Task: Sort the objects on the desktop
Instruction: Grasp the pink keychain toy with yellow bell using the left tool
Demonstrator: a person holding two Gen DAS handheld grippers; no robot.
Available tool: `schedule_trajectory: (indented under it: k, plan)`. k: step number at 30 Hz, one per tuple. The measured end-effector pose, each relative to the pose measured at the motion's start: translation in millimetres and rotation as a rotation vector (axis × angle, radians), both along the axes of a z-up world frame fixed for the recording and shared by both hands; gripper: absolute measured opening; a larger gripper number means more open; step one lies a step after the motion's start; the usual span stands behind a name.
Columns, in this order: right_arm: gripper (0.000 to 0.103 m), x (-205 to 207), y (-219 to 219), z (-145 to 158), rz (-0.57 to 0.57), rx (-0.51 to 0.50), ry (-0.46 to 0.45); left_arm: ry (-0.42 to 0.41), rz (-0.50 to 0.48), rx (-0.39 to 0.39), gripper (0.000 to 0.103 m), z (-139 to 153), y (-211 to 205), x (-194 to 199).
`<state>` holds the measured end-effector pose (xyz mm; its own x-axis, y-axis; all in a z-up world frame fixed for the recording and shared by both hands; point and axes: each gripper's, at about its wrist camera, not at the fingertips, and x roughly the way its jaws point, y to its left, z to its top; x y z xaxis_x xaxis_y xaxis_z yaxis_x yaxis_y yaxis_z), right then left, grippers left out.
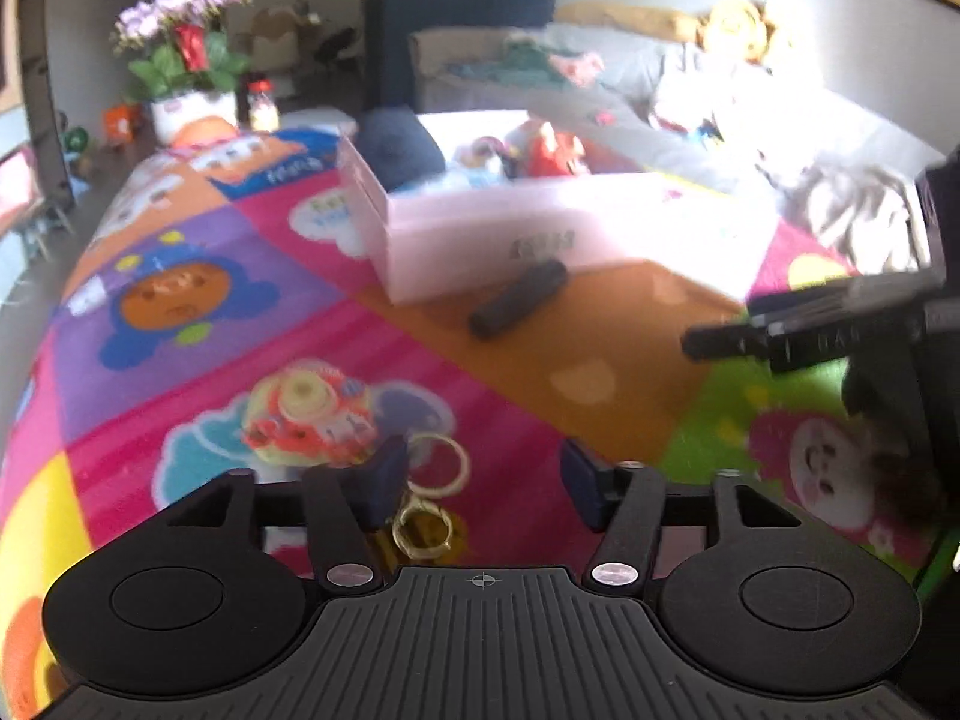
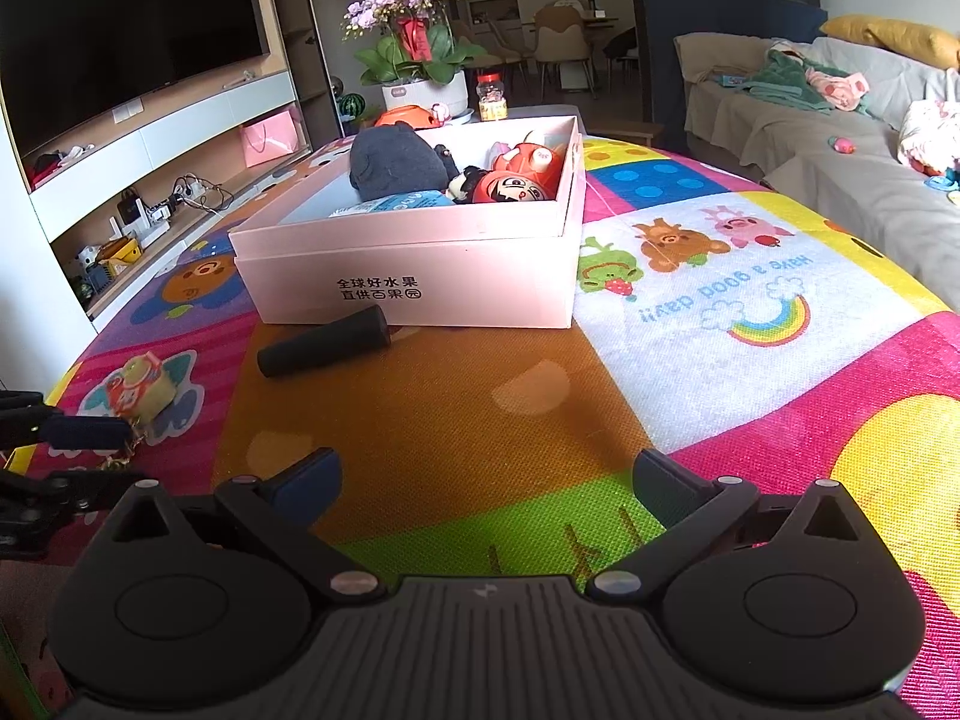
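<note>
Keychain toy (image 1: 309, 414), item under my left gripper (image 1: 480, 480): I am seeing it lying on the play mat (image 1: 372, 324), a yellow-and-orange charm with a chain of gold rings (image 1: 441, 468) trailing back toward the camera. Rings are sitting just inside my left-hand pad (image 1: 387, 483), while the charm body is lying ahead and slightly left of the fingers; jaws are standing partly apart, and I am judging that nothing is pinched, since neither pad seems to be pressing on a ring, though blur is making that uncertain. Long axis of charm plus chain is running roughly along the line the gripper is pointing. Black cylinder (image 2: 324, 348): lying on the orange patch just in front of the pink box (image 2: 408, 294), slanting across both views, ahead of my right gripper (image 2: 486, 486), which is hovering wide open and empty. Box is already holding several toys. I am reckoning the left hand is much the nearer to the keychain, the right the better placed for the cylinder.
</note>
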<state>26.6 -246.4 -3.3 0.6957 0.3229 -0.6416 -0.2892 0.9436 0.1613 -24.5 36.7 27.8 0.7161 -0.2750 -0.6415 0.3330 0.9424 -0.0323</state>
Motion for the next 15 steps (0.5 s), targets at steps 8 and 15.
schedule_trajectory:
  k: [8, 15]
  plan:
    - [0.103, -0.3, 0.9, -0.9, -0.005, -0.006, 0.0, -0.061, 0.224, 0.099, 0.085, -5.5, 16.4, 35.9]
    - [0.103, 1.1, 9.4, -0.7, 0.0, -0.058, 0.007, -0.013, 0.281, 0.097, 0.086, -23.1, 23.1, 40.8]
